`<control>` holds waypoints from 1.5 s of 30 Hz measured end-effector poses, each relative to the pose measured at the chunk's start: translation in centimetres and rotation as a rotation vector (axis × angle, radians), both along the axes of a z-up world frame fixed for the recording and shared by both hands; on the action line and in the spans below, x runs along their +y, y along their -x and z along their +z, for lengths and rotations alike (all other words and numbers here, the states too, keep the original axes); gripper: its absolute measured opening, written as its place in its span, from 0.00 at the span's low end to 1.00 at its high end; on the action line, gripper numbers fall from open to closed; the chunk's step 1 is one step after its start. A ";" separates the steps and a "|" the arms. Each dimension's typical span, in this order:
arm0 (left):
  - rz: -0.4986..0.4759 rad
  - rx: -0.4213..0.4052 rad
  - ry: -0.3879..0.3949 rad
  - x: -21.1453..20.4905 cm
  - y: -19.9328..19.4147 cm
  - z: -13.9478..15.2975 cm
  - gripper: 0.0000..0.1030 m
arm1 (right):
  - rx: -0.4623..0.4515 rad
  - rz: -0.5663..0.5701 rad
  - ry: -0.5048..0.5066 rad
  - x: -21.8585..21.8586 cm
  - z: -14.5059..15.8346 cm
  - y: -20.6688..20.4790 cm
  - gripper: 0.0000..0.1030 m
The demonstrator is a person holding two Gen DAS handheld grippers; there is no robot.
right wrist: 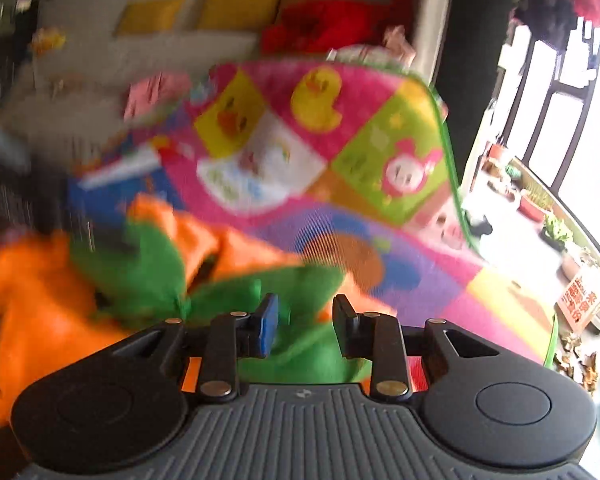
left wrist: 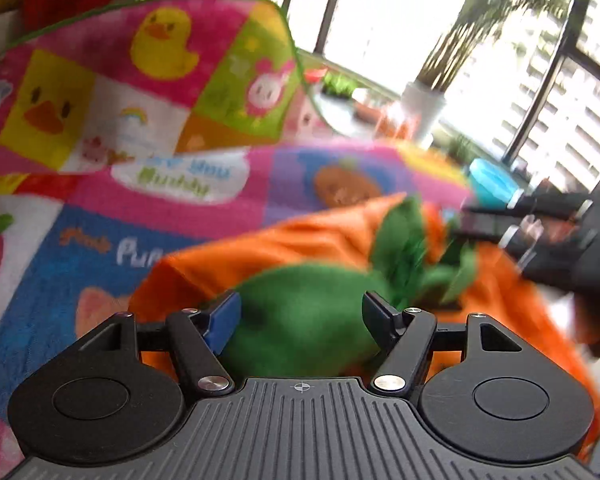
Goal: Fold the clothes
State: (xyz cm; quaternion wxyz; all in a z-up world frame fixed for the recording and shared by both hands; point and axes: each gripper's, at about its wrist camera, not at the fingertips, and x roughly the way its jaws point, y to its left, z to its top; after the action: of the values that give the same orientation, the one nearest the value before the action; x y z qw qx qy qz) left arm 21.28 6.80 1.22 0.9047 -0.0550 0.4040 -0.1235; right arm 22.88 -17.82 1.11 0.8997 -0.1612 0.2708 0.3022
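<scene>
With the orange-and-green garment (left wrist: pixel 284 248) bunched at lower centre on the play mat (left wrist: pixel 100 208), and the jaws of both the left gripper (left wrist: pixel 300 316) and right gripper (right wrist: pixel 305 322) apart over green cloth, we should pinch matching edges.

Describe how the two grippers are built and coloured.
Both match. The left gripper and right gripper each have a ribbed dark grey body with a small crosshair mark, two round black housings, black linkage arms with silver pivot pins, one blue finger pad and one black pad.
</scene>
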 end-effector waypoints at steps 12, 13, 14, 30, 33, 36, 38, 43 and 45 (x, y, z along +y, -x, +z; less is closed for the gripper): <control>0.093 -0.012 0.078 4.4 -0.5 1.3 0.71 | 0.110 0.037 0.051 1.5 -2.8 -2.4 0.36; 0.113 0.007 0.101 5.2 -1.2 1.2 0.70 | 0.103 0.029 0.037 1.1 -2.2 -2.6 0.37; 0.137 0.037 0.130 6.0 -2.0 0.8 0.68 | 0.097 0.021 0.022 0.8 -1.6 -2.9 0.38; 0.190 0.176 0.366 6.7 -6.3 -2.4 0.62 | 0.536 -0.266 -0.375 -6.2 -3.8 -13.1 0.48; 0.195 0.155 0.343 6.5 -7.2 -2.4 0.54 | 0.519 -0.234 -0.354 -4.4 -4.5 -13.9 0.37; 0.179 0.086 0.244 5.5 -8.5 -1.5 0.38 | 0.479 -0.207 -0.347 -2.8 -4.0 -14.5 0.16; 0.166 0.021 0.186 4.9 -9.1 -0.2 0.14 | 0.412 -0.196 -0.328 -2.0 -2.7 -14.4 0.13; 0.113 -0.183 0.188 4.8 -6.8 5.8 0.13 | 0.228 -0.148 -0.388 -3.4 3.1 -11.2 0.12; 0.077 -0.242 0.157 4.2 -4.6 7.1 0.13 | 0.145 -0.123 -0.378 -4.3 5.0 -8.8 0.11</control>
State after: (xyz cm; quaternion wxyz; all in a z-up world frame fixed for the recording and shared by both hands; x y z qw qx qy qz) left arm 25.90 10.96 8.33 0.9438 -0.1258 0.2785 -0.1258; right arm 31.70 -22.14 6.15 0.9088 0.0495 0.2825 0.3032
